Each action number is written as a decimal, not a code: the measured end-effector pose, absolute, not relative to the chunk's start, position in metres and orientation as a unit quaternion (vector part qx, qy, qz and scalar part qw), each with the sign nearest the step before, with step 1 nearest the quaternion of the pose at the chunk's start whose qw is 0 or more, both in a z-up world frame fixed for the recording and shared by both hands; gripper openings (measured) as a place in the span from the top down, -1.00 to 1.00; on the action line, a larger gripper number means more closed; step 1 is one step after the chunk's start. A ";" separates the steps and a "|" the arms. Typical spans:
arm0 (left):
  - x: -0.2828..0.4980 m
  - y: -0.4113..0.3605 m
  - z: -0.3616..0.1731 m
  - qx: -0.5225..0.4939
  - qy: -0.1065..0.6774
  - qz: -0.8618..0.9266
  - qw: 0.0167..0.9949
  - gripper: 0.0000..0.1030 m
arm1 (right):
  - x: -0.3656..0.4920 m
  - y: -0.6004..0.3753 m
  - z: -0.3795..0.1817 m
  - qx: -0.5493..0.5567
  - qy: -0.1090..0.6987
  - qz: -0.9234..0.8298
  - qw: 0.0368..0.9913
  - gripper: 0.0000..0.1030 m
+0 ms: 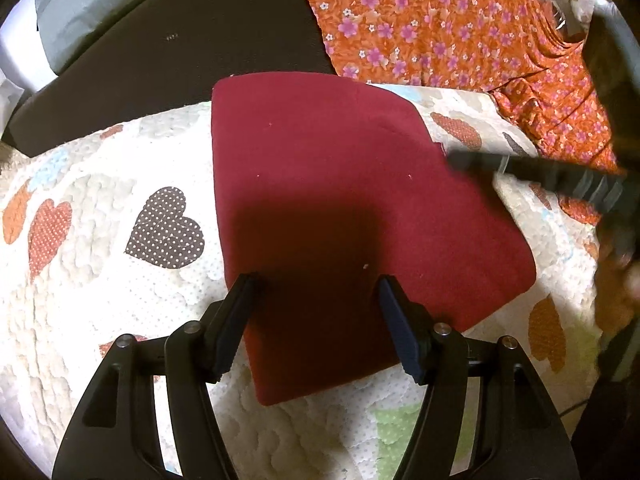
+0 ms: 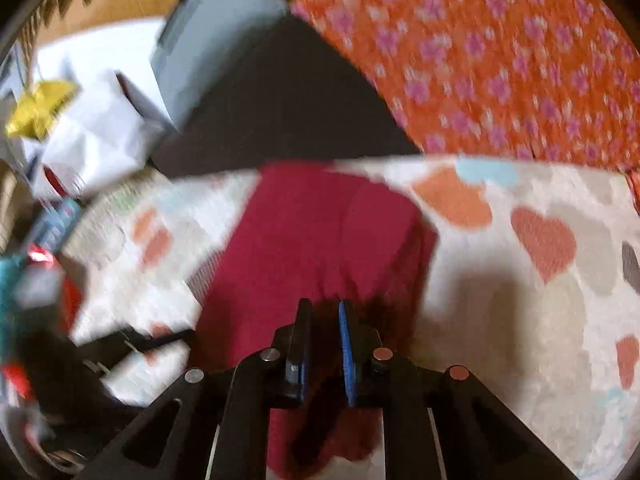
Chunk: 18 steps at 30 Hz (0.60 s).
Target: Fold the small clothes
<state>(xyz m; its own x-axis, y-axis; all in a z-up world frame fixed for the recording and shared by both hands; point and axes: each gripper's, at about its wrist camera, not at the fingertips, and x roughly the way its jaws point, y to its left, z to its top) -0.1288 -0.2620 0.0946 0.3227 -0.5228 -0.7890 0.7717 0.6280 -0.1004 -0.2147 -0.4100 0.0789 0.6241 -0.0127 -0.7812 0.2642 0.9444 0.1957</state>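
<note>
A dark red garment [image 1: 340,200] lies folded flat on a cream quilt with heart patches [image 1: 100,280]. My left gripper [image 1: 314,282] is open just above the garment's near part, holding nothing. The right gripper reaches in from the right in this view, its fingers [image 1: 540,172] at the garment's right edge. In the blurred right wrist view my right gripper [image 2: 325,308] has its jaws nearly closed with a narrow gap, right over the red garment [image 2: 320,232]; some red cloth shows between and under the fingers.
An orange cloth with pink flowers [image 1: 440,20] lies beyond the quilt at the back right. A dark surface [image 1: 180,52] and a grey box [image 1: 100,4] sit at the back left. White bags and clutter [image 2: 80,128] lie left of the quilt.
</note>
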 end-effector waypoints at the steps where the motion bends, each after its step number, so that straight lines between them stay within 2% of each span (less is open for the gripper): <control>1: -0.129 -0.262 0.095 0.149 0.418 -0.403 0.801 -0.24 | -0.215 -0.411 0.071 0.150 0.431 -0.080 0.886 0.79; 3: -0.129 -0.262 0.095 0.151 0.417 -0.398 0.803 -0.24 | -0.221 -0.417 0.070 0.179 0.420 -0.082 0.886 0.77; 11: -0.123 -0.260 0.101 0.140 0.414 -0.385 0.813 -0.24 | -0.244 -0.390 0.116 0.165 0.388 -0.062 0.905 0.76; 18: -0.117 -0.258 0.100 0.125 0.426 -0.384 0.810 -0.24 | -0.237 -0.387 0.065 0.167 0.449 -0.065 0.875 0.76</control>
